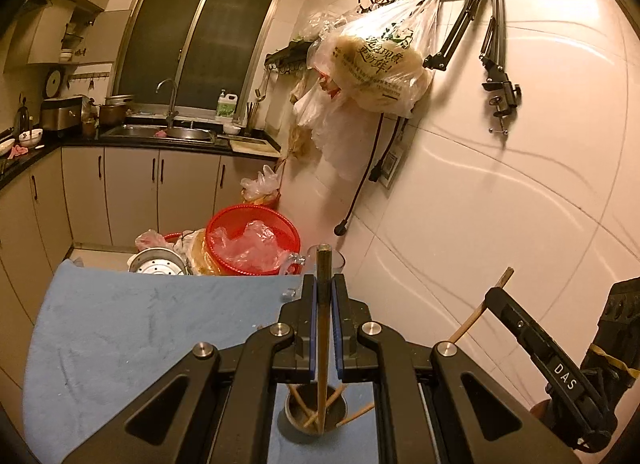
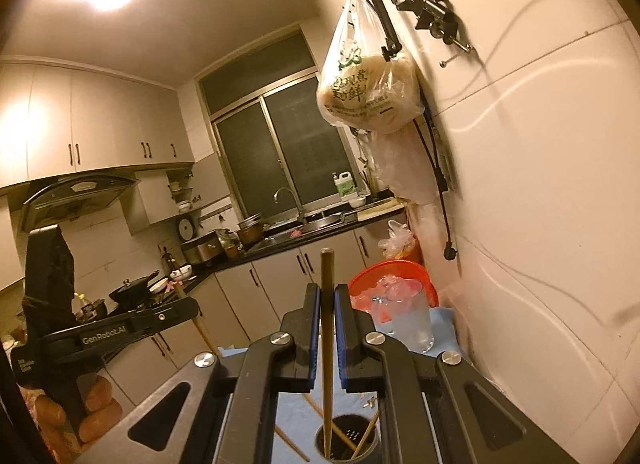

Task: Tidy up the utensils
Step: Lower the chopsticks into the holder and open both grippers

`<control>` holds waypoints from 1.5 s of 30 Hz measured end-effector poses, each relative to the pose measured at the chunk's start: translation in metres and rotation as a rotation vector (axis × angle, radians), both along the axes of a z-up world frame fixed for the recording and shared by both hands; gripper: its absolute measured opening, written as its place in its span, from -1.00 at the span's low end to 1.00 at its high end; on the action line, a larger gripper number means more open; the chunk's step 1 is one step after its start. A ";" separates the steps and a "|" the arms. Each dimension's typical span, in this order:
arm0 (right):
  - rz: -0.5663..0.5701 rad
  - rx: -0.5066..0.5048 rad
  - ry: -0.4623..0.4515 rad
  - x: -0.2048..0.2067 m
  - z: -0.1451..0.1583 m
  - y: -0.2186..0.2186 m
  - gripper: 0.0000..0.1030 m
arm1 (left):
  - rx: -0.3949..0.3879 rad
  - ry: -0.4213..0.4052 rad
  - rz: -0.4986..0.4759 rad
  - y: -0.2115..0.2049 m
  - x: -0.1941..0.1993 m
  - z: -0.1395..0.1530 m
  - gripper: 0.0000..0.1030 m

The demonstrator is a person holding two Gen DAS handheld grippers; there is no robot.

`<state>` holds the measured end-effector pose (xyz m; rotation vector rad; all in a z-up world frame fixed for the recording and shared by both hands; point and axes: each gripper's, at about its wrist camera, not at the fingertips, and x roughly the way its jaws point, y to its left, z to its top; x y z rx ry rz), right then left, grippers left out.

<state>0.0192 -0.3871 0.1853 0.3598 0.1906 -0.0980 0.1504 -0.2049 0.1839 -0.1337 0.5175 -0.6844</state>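
Wooden chopstick (image 1: 323, 328) stands upright between the blue pads of my left tongs (image 1: 324, 284), which are closed narrow on it, its lower end down inside the metal cup (image 1: 316, 416) on the blue cloth (image 1: 140, 328) that covers the bench. That cup already has a few more chopsticks leaning in it. On the right wrist view I see much the same: my right tongs (image 2: 328, 292) are pinched close on a second chopstick (image 2: 327, 344), upright, its tip reaching into a dark round holder (image 2: 346, 442) that has other sticks slanting in it; I cannot tell whether this is the same cup. A clear glass (image 2: 408, 320) stands on the cloth just beyond the right tongs, near the tiled wall, and a red basket (image 2: 392, 276) with crumpled plastic sits behind it. From the left view the right gripper body appears at the lower right with its stick poking up toward the wall
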 end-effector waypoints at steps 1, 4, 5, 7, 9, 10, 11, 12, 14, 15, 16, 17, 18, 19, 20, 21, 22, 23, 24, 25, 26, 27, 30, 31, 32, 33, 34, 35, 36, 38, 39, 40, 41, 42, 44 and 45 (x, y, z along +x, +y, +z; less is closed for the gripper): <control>-0.006 0.000 0.010 0.005 -0.004 -0.003 -0.85 | 0.002 0.000 0.004 -0.003 0.003 -0.003 -0.86; -0.014 -0.001 0.044 0.018 -0.017 -0.008 -0.85 | 0.006 0.030 0.003 -0.010 0.013 -0.020 -0.86; -0.012 0.002 0.058 0.023 -0.022 -0.009 -0.85 | 0.014 0.043 0.005 -0.011 0.016 -0.026 -0.86; -0.010 0.005 0.087 0.030 -0.033 -0.011 -0.85 | 0.028 0.060 0.010 -0.013 0.021 -0.038 -0.86; -0.009 0.004 0.113 0.036 -0.045 -0.011 -0.85 | 0.030 0.074 0.019 -0.012 0.025 -0.048 -0.86; -0.008 0.007 0.123 0.039 -0.050 -0.012 -0.85 | 0.032 0.081 0.021 -0.012 0.026 -0.052 -0.86; -0.007 0.010 0.135 0.042 -0.056 -0.013 -0.85 | 0.034 0.089 0.023 -0.013 0.028 -0.055 -0.86; -0.008 0.011 0.144 0.044 -0.060 -0.013 -0.85 | 0.035 0.096 0.026 -0.012 0.029 -0.059 -0.86; -0.002 0.020 0.166 0.048 -0.069 -0.014 -0.85 | 0.040 0.110 0.026 -0.012 0.032 -0.065 -0.86; 0.007 0.028 0.181 0.051 -0.074 -0.014 -0.85 | 0.040 0.115 0.020 -0.012 0.032 -0.067 -0.86; 0.011 0.033 0.193 0.052 -0.078 -0.014 -0.84 | 0.042 0.121 0.017 -0.012 0.032 -0.069 -0.86; 0.011 0.035 0.200 0.052 -0.081 -0.014 -0.82 | 0.046 0.123 0.019 -0.011 0.033 -0.070 -0.86; 0.012 0.037 0.207 0.053 -0.083 -0.014 -0.81 | 0.049 0.124 0.019 -0.011 0.032 -0.070 -0.86; 0.018 0.038 0.223 0.055 -0.085 -0.014 -0.79 | 0.052 0.126 0.017 -0.011 0.032 -0.070 -0.86; 0.022 0.042 0.227 0.055 -0.086 -0.015 -0.79 | 0.055 0.129 0.015 -0.011 0.032 -0.070 -0.86; 0.021 0.044 0.228 0.054 -0.086 -0.015 -0.79 | 0.054 0.134 0.011 -0.010 0.031 -0.070 -0.86; 0.020 0.043 0.228 0.054 -0.085 -0.015 -0.79 | 0.051 0.137 0.009 -0.009 0.031 -0.070 -0.85; 0.020 0.042 0.225 0.052 -0.084 -0.013 -0.78 | 0.051 0.138 0.008 -0.008 0.030 -0.068 -0.84; 0.019 0.042 0.219 0.049 -0.082 -0.012 -0.78 | 0.051 0.134 0.010 -0.007 0.029 -0.067 -0.84; 0.018 0.041 0.211 0.047 -0.079 -0.012 -0.78 | 0.051 0.128 0.011 -0.005 0.028 -0.065 -0.84; 0.018 0.039 0.206 0.044 -0.077 -0.011 -0.78 | 0.051 0.125 0.013 -0.004 0.027 -0.063 -0.84; 0.015 0.035 0.197 0.039 -0.074 -0.009 -0.78 | 0.049 0.124 0.013 -0.002 0.025 -0.062 -0.84; 0.024 0.031 0.181 0.032 -0.066 -0.002 -0.78 | 0.045 0.118 0.014 0.008 0.017 -0.058 -0.84; 0.031 0.032 0.178 0.028 -0.064 0.001 -0.78 | 0.044 0.116 0.014 0.011 0.015 -0.057 -0.84; 0.037 0.035 0.176 0.024 -0.063 0.004 -0.78 | 0.044 0.116 0.014 0.013 0.013 -0.057 -0.84; 0.044 0.038 0.175 0.021 -0.062 0.007 -0.78 | 0.046 0.115 0.017 0.017 0.009 -0.057 -0.84; 0.057 0.041 0.174 0.017 -0.062 0.011 -0.78 | 0.047 0.117 0.020 0.021 0.006 -0.057 -0.84; 0.063 0.042 0.176 0.015 -0.062 0.013 -0.78 | 0.045 0.119 0.021 0.026 0.004 -0.057 -0.84; 0.074 0.046 0.181 0.012 -0.064 0.018 -0.78 | 0.043 0.125 0.023 0.032 0.000 -0.058 -0.84; 0.095 0.057 0.191 0.007 -0.069 0.024 -0.75 | 0.048 0.130 0.036 0.042 -0.005 -0.061 -0.84; 0.105 0.063 0.198 0.005 -0.072 0.028 -0.74 | 0.050 0.132 0.041 0.048 -0.008 -0.063 -0.84; 0.117 0.069 0.209 0.003 -0.077 0.033 -0.74 | 0.053 0.136 0.046 0.055 -0.011 -0.066 -0.84; 0.133 0.072 0.224 0.001 -0.083 0.039 -0.74 | 0.057 0.141 0.054 0.061 -0.014 -0.068 -0.84; 0.148 0.073 0.238 0.000 -0.088 0.045 -0.74 | 0.060 0.146 0.061 0.068 -0.017 -0.072 -0.84; 0.169 0.074 0.265 0.000 -0.098 0.054 -0.74 | 0.074 0.160 0.071 0.081 -0.022 -0.080 -0.84; 0.181 0.077 0.281 0.000 -0.105 0.059 -0.74 | 0.080 0.170 0.083 0.090 -0.025 -0.086 -0.84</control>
